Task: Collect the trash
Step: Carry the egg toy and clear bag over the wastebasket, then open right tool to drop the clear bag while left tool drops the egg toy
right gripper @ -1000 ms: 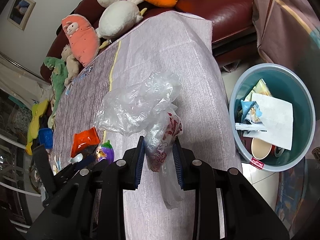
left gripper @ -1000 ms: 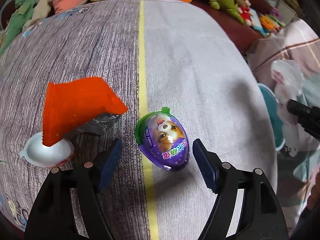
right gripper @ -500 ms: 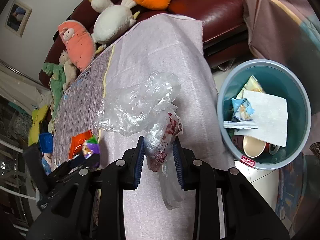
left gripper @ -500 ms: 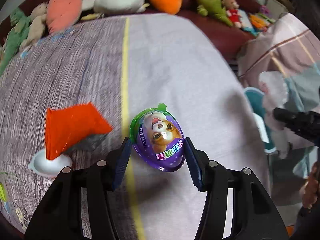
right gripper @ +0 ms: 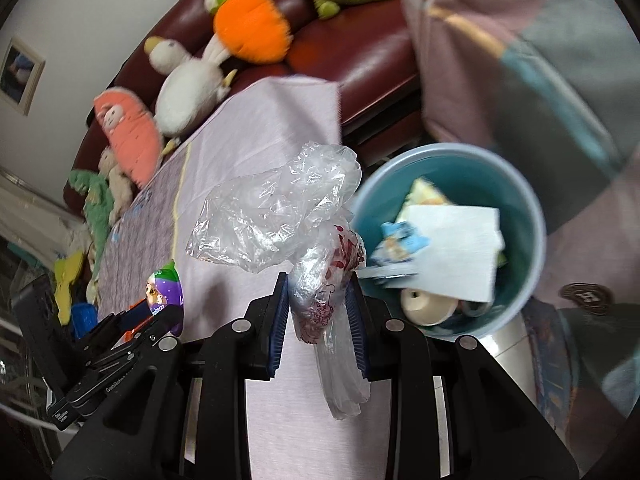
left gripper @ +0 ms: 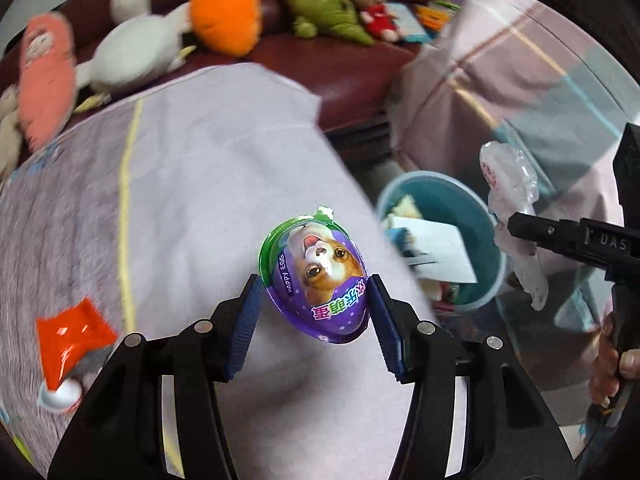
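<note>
Item 1: left gripper (left gripper: 314, 300). We find both blue ribbed pads pressed against the sides of a purple egg-shaped capsule (left gripper: 318, 276), which is held clear of the cloth below. The capsule has a green rim and a cartoon dog face; we read "HAPPY EGG" along its left side, and pink and blue Chinese characters sit upside down across its near end.

Item 2: right gripper (right gripper: 318, 312). We find its pads clamped on the neck of a crumpled clear plastic bag (right gripper: 280, 212). The bag balloons ahead of the fingers and a tail hangs beneath them. It carries a red printed pattern near the pads; we cannot read it.

Item 3: teal basin (right gripper: 532, 216), ahead and to the right of the right gripper, on the floor beside the table edge. It holds a white paper sheet (right gripper: 456, 248), a blue-printed wrapper and a cream round lid.

Item 4: grey-lilac tablecloth (left gripper: 200, 152) with a yellow stripe, below the left gripper. On it, down to the left of that gripper, lie an orange wrapper (left gripper: 70, 340) and a small white cup (left gripper: 60, 396), touching.

Item 5: plush toys (left gripper: 224, 12) on a dark red sofa, far ahead of both tools.

Item 6: lettering "DAS" on the black body of the right tool, seen from the left wrist.
</note>
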Motion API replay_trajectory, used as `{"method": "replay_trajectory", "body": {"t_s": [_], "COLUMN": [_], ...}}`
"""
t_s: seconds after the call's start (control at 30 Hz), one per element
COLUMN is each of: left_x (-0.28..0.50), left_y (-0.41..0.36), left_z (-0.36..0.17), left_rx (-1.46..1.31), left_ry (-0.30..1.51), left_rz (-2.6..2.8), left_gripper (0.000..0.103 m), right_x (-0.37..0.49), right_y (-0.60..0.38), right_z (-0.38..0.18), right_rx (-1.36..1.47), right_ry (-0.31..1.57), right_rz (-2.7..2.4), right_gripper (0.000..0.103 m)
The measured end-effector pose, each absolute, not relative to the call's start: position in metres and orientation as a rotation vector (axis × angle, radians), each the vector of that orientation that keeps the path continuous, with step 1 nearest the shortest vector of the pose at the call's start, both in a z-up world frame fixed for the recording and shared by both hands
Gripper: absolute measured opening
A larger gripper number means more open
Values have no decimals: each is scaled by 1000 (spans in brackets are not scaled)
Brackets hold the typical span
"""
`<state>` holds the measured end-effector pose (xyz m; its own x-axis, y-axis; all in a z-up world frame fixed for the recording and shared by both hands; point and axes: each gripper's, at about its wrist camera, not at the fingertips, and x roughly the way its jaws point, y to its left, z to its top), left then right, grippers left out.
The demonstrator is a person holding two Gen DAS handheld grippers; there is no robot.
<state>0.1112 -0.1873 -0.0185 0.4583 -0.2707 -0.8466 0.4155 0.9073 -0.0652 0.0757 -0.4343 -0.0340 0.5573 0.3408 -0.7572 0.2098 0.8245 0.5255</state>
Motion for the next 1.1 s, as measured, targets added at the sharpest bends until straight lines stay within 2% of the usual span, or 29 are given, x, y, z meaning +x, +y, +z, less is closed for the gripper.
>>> {"method": "replay_trajectory", "body": {"t_s": [0.4, 0.47, 0.5, 0.53, 0.7, 0.93, 1.0, 1.07, 1.1], "left_x": [135, 140, 142, 146, 153, 153, 153, 153, 153], "left_y": [-273, -282, -286, -291, -307, -327, -331, -336, -336], "left_z": [-35, -40, -42, -46, -59, -80, -83, -87, -88], "left_rx": [188, 197, 201, 205, 214, 222, 218, 215, 213], "left_ry": [1046, 1054, 1058, 1064, 1090, 1137, 1149, 1168, 1174], "left_rz": [-594, -610, -616, -625, -651, -700, -713, -726, -728], "left_gripper": [54, 54, 54, 54, 54, 55, 55, 62, 70], "right_x": [66, 73, 76, 77, 88, 84, 83, 81, 80], "right_y": [-510, -517, -518, -520, -522, -529, -532, -534, -535], "right_z": [-47, -56, -58, -59, -66, -65, -65, -64, -64], "right_rx": [662, 663, 665, 666, 658, 632, 635, 636, 637], "right_ry": [970, 977, 976, 971, 977, 986, 988, 987, 987], "right_rz": [-83, -105, -111, -117, -127, -172, -181, -188, -191], "right_gripper": [29, 39, 57, 63, 63, 73, 73, 73, 73]}}
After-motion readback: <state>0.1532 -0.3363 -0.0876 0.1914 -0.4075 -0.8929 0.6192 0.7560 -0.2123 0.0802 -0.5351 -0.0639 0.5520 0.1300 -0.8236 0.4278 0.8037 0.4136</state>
